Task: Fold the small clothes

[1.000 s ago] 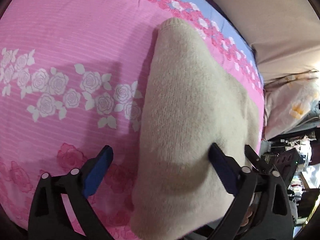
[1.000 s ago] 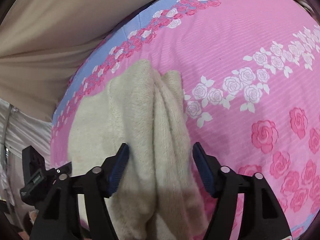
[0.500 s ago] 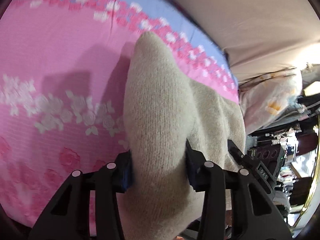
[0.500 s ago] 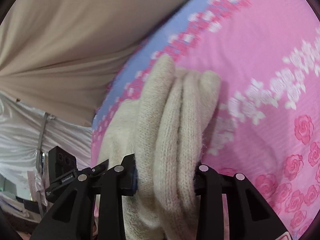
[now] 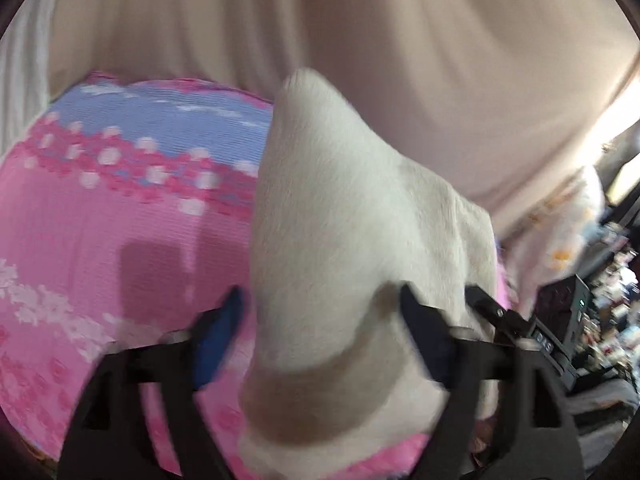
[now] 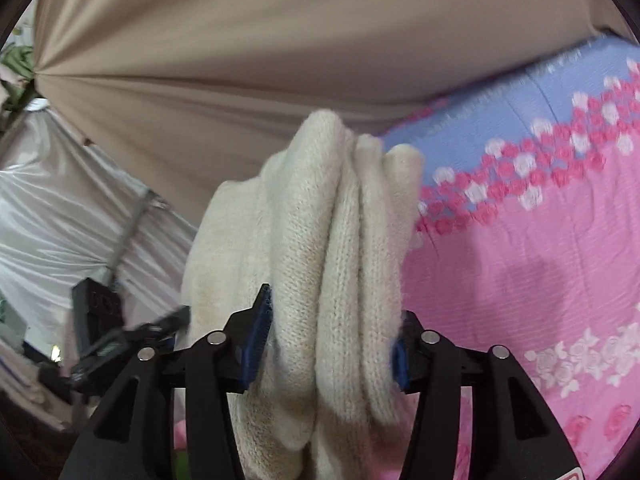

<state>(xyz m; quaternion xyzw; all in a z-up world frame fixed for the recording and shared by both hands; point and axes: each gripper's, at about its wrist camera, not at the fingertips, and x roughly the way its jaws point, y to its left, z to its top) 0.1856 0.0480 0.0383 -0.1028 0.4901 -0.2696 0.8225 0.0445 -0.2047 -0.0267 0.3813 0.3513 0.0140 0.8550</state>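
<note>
Two grippers: right gripper [image 6: 328,340] jaws clamp bunched knit garment [image 6: 340,240]; left gripper [image 5: 320,332] jaws wide, blurred.

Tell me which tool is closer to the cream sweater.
Right. The right tool clamps the cream sweater; the left tool straddles it, jaws wider, one pad apparently off the fabric.

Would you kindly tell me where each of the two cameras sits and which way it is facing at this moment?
Left wrist: sits on the left gripper, looking forward along its fingers at the cream knitted garment, the pink rose-patterned bedsheet and a beige curtain; both black fingers show.
Right wrist: sits on the right gripper, looking along its fingers at the bunched folds of the same garment; its blue pads press the knit.
Shared: garment, bedsheet, curtain; the other gripper shows in each.
</note>
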